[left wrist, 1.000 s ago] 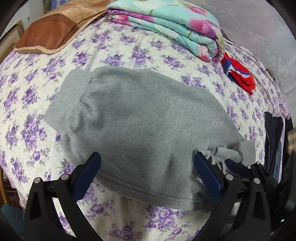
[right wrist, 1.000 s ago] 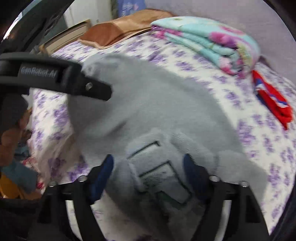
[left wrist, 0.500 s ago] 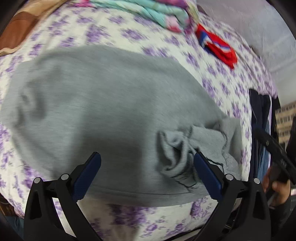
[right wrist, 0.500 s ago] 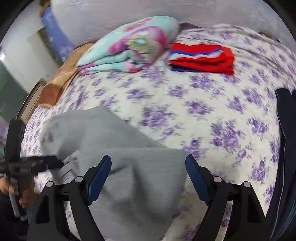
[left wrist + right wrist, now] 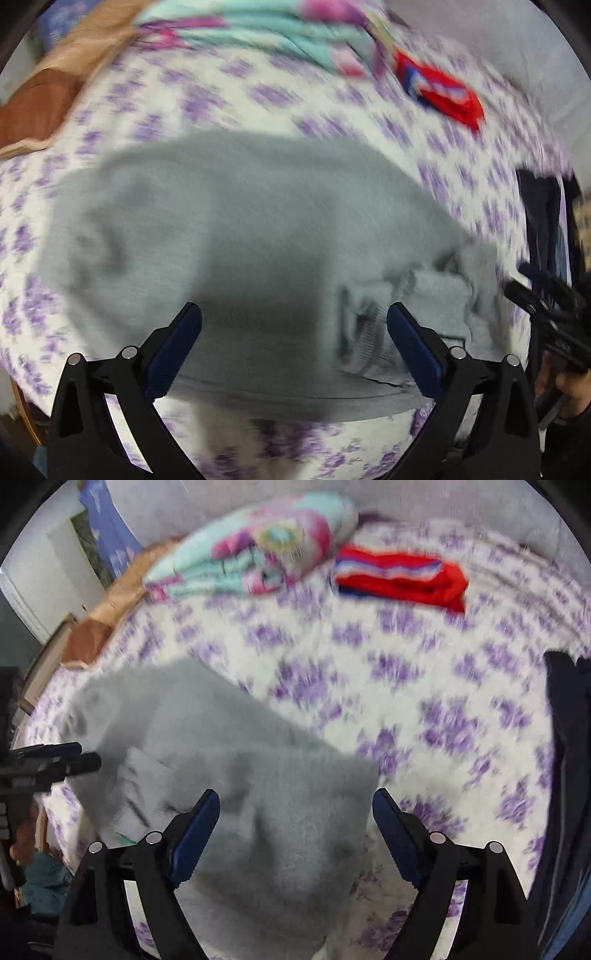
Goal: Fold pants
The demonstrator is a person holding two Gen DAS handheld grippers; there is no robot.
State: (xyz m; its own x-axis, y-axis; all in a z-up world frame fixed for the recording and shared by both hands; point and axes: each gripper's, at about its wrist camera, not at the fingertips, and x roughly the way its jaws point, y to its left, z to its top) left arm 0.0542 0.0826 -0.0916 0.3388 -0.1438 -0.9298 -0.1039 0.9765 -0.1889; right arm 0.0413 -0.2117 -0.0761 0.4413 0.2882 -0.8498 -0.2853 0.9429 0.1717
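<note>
Purple-flowered white bedspread (image 5: 424,686) covers a bed that fills both wrist views; both are motion-blurred. Grey pants (image 5: 236,236) lie folded into a broad mound on the near part of the bed, their bunched, ribbed end (image 5: 424,299) toward the right in the left wrist view. No containers in sight; other textiles sit toward the far side: a folded teal-and-pink floral blanket (image 5: 258,554), a folded red garment with blue and white stripes (image 5: 402,578) just beside it, a tan and brown pillow (image 5: 55,85) at the far left corner. Dark clothing (image 5: 569,775) lies along the bed's right edge. Open bedspread lies between the pants and the far items, and a wide bare stretch to the right of the pants in the right wrist view. The near hem of the pants runs close to the bed's near edge. Left hand-held gripper (image 5: 293,332) points steeply down over the pants, jaws spread wide, nothing pinched. Right hand-held gripper (image 5: 295,819) also tilts down over the right end of the pants, jaws spread, pads clear of the cloth; its jaws have just been opening slightly. Each gripper shows at the edge of the other's view, a hand (image 5: 565,380) on the right one.
</note>
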